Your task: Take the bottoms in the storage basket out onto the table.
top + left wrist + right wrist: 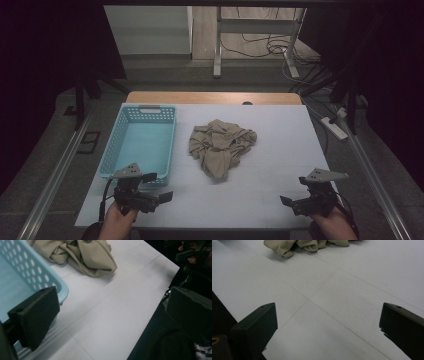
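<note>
Beige crumpled cloth [222, 146] mid-table, light blue perforated plastic basket [141, 141] just left of it, probably where it's headed.

High view: left gripper [159, 187] and right gripper [291, 193] sit at the near edge of the white table [280, 150], both hands low, pointing inward, well apart from the cloth. Left gripper view: jaws wide, holding nothing, basket corner beside one jaw. Right gripper view: jaws wide too, bare table between, cloth far ahead.

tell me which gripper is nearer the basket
Left. The left gripper sits just in front of the basket, by its near right corner. The right gripper is at the table's far right front, beyond the cloth.
</note>
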### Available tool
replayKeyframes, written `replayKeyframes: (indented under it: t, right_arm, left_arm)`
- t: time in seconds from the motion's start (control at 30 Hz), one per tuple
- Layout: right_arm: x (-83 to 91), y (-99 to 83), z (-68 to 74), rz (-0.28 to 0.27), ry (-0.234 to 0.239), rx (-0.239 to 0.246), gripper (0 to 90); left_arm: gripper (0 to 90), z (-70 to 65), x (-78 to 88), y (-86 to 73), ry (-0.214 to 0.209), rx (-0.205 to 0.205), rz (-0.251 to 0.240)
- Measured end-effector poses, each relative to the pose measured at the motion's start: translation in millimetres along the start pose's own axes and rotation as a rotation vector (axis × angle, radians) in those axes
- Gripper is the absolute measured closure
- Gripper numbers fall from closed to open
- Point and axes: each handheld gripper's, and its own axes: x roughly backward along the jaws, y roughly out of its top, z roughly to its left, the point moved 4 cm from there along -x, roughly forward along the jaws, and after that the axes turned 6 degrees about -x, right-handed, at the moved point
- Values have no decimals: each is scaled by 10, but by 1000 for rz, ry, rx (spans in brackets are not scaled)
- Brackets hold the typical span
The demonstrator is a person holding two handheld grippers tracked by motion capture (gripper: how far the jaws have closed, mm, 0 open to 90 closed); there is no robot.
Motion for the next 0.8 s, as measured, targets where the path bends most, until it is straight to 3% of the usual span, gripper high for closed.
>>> replayKeyframes:
  t: [0.37, 0.8]
  right_arm:
    - [0, -1, 0, 3, -2, 4, 20]
    - [4, 0, 2, -3, -2, 0, 19]
  left_arm:
    - [0, 57, 161, -132, 43, 36, -8]
    - [0, 106, 300, -210, 92, 52, -12]
